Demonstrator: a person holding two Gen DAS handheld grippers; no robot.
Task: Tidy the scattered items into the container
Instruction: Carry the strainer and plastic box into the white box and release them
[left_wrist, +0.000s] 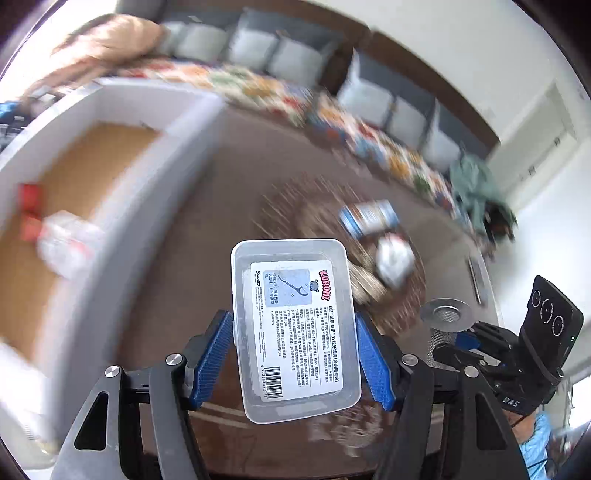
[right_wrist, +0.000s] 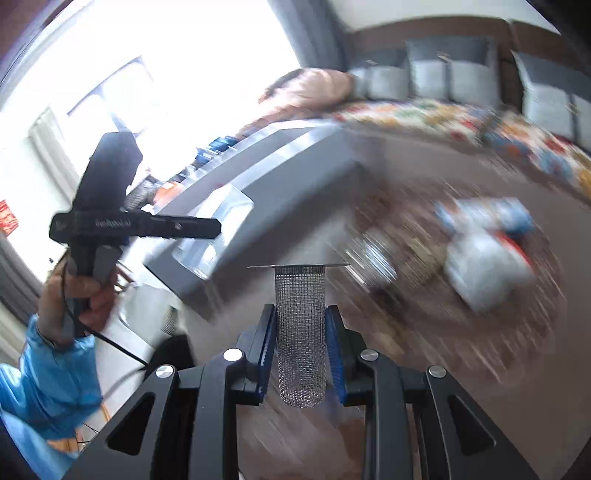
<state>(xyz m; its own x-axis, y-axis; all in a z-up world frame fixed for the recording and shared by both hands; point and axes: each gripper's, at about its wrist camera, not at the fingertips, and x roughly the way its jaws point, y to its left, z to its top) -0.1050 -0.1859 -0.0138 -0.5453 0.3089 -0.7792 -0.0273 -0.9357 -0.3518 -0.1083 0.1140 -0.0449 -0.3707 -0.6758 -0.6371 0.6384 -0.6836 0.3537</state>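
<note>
1. Your left tool (left_wrist: 293, 354) is pinching a clear plastic box (left_wrist: 295, 328); both blue pads (left_wrist: 212, 360) press on its long sides, and the box sits lengthwise between them, label up.
2. The label on that box is white with a pink brand word and a barcode near the end closest to you.
3. Your right tool (right_wrist: 301, 354) is pressed almost together on a mesh strainer (right_wrist: 301, 332), a narrow wire-mesh tube with a flat metal rim at its far end. The pads grip the tube's sides and the rim points away from you.
4. In the left wrist view the same strainer (left_wrist: 443, 321) and your right tool (left_wrist: 465, 345) show at the lower right, just beside the box.
5. The container (left_wrist: 122, 110), a white-walled box with a brown floor, lies to the left of the clear plastic box. Inside it lie a red item (left_wrist: 31, 201) and a clear wrapped packet (left_wrist: 68, 242), touching or nearly so; blur hides the details.
6. In the right wrist view, your left hand (right_wrist: 75, 299), in a blue sleeve (right_wrist: 48, 387), holds the left tool's handle in front of the container's grey-white wall (right_wrist: 266, 184).
7. Still out on the brown counter (left_wrist: 236, 177), on a round woven mat (left_wrist: 332, 229), lie a blue-and-white packet (left_wrist: 369, 218) and a white crumpled bag (left_wrist: 393, 260), close together and well apart from the container.
8. Much of both views is smeared by motion, so finer detail on the mat cannot be told.
</note>
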